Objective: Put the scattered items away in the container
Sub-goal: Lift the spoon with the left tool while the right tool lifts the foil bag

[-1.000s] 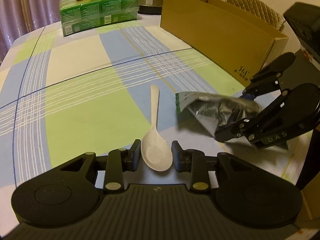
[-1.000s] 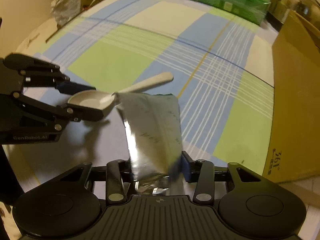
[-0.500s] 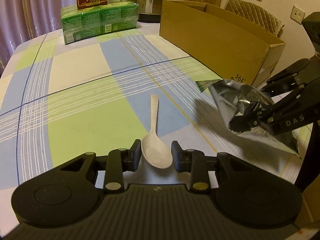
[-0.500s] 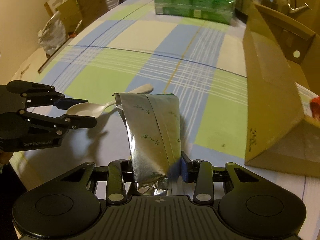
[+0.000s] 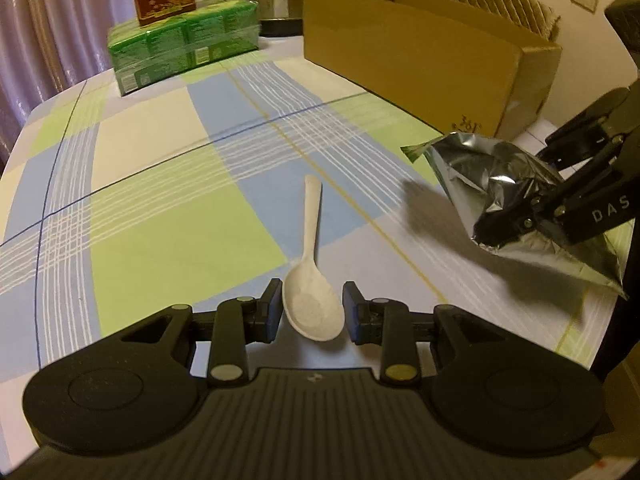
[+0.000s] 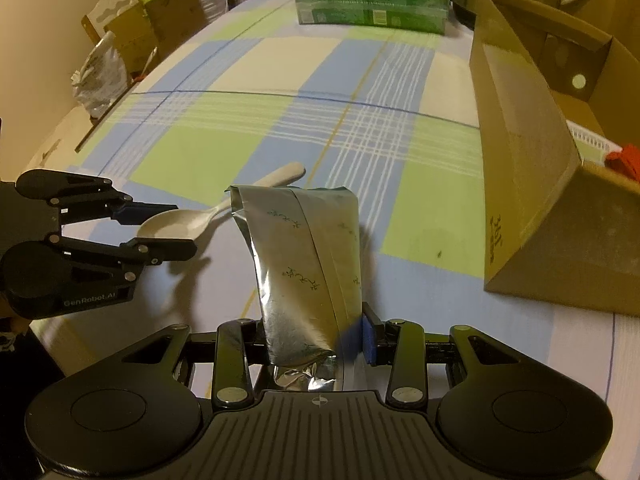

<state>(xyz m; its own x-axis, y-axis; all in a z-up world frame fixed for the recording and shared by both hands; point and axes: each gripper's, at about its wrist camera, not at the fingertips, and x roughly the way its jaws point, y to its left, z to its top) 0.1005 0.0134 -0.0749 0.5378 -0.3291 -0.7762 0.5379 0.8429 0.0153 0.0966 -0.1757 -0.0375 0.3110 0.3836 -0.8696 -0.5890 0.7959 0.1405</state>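
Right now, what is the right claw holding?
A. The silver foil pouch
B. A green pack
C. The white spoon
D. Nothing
A: the right claw is clamped on the lower end of the silver foil pouch, held up off the table, while the white spoon lies on the cloth between the left claw's open fingers.

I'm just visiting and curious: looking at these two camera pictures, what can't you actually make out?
- Inside of the cardboard box: left view shows only its outer wall; right view is cut off by the edge.
- Bottom of the foil pouch: crumpled between the right gripper fingers.
- Whether the left gripper touches the spoon: gaps too narrow.
- Box print: too small.
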